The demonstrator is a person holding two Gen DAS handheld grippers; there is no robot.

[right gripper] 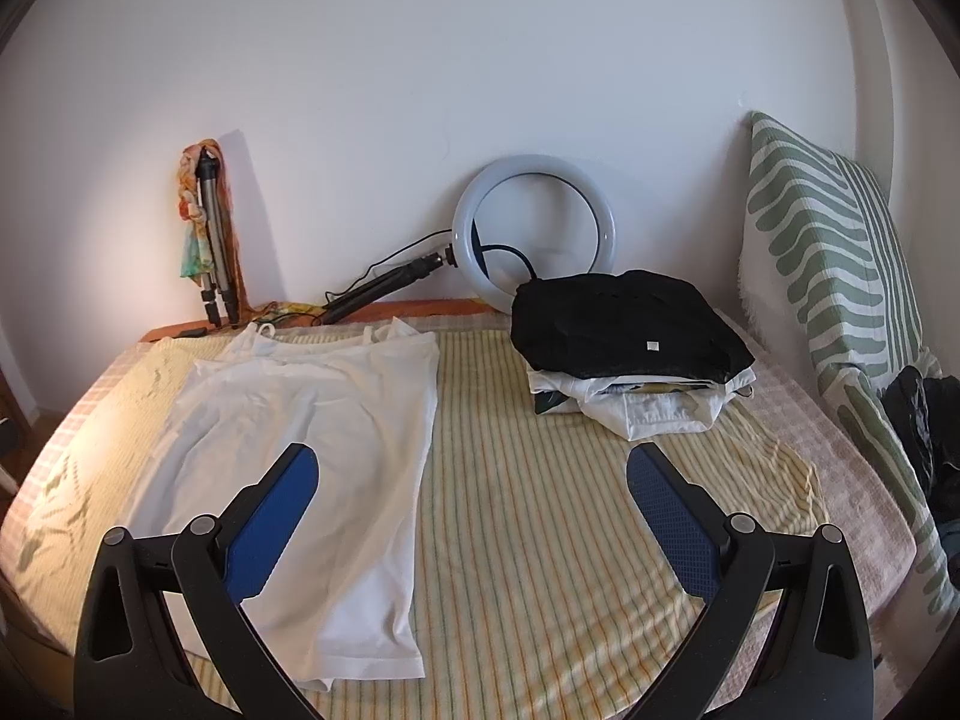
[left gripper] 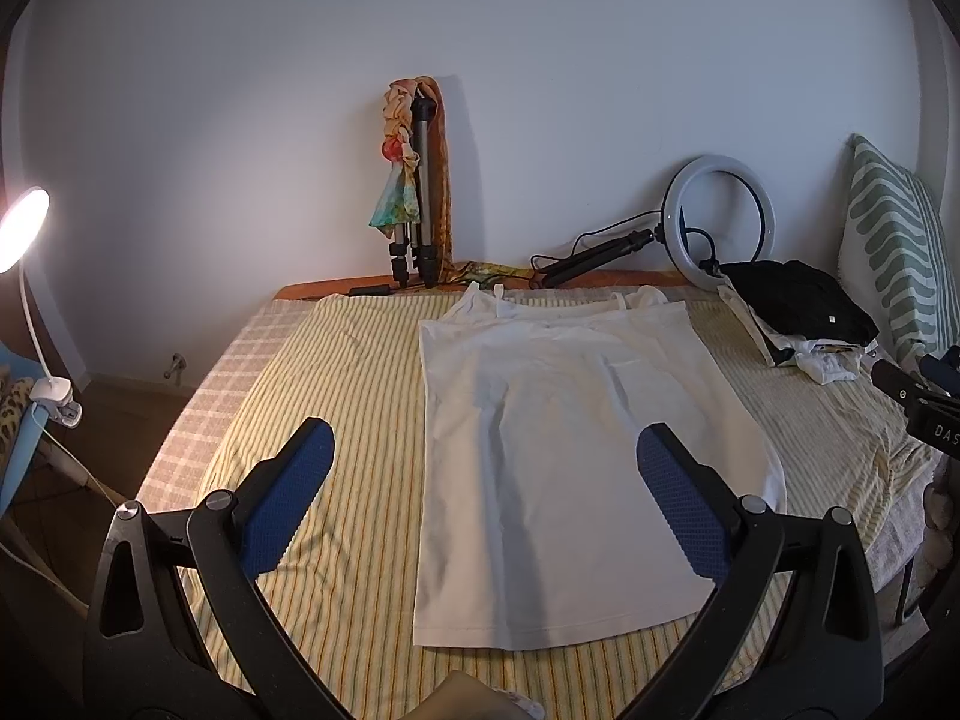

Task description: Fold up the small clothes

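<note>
Lying flat on the striped bed (left gripper: 360, 360) is a white top (left gripper: 576, 450). It is spread out smooth. Its long side runs from 6 o'clock to 12 o'clock in the left wrist view, so it points away from the camera. The thin straps are seen at the far end, near the wall. The wide hem is seen at the near end, close to the bed's edge.

The left gripper (left gripper: 485, 456) is held above the bed with its blue pads spread wide. Nothing is held between them. One pad is seen over the bare sheet at 9 o'clock from the top, and the other is seen over the top's right side.

The right gripper (right gripper: 472, 471) is also held wide apart, with nothing in it. In its view the top is seen at 9 o'clock, and the left pad is seen over the top's near part.

A stack (right gripper: 630, 354) of folded clothes is seen at 2 o'clock from the top, with a black one on it. A ring light (right gripper: 534, 228) is leaned on the wall behind the stack. A tripod (left gripper: 420, 192) is stood at 12 o'clock. A lit lamp (left gripper: 21, 228) is clipped at far 9 o'clock.
</note>
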